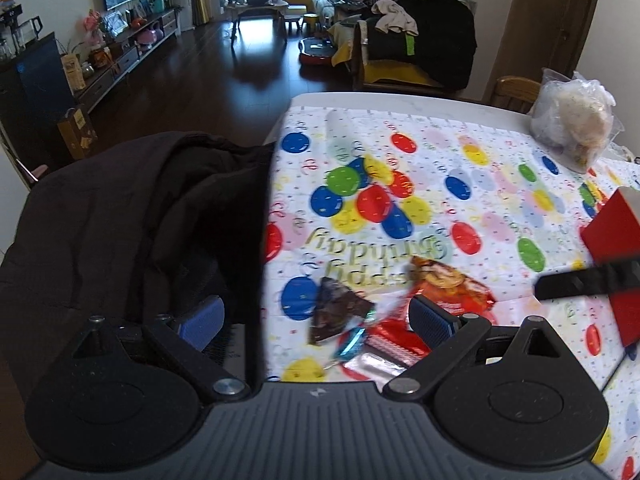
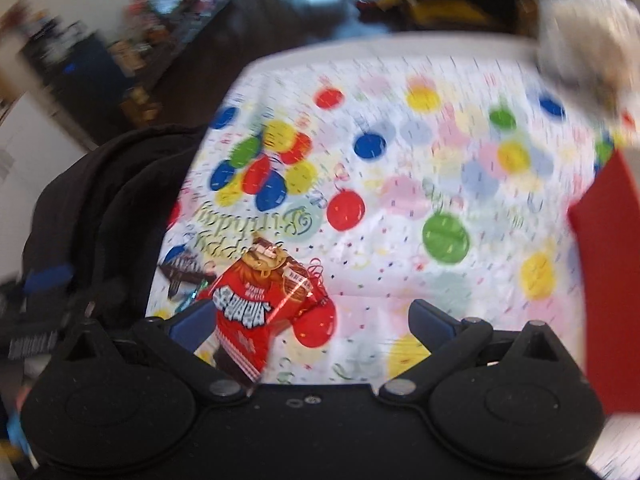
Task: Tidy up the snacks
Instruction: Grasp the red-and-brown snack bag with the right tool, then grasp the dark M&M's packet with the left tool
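Both grippers spread wide. Glossy red crinkly foil snack packet at seven o'clock judged light, slippery; sealed edge best pinched.

On your balloon-printed birthday tablecloth, the dark triangular snack wrapper lies near, left of the red cookie packet. The red box stands right, the clear plastic bag far right, the black jacket left.
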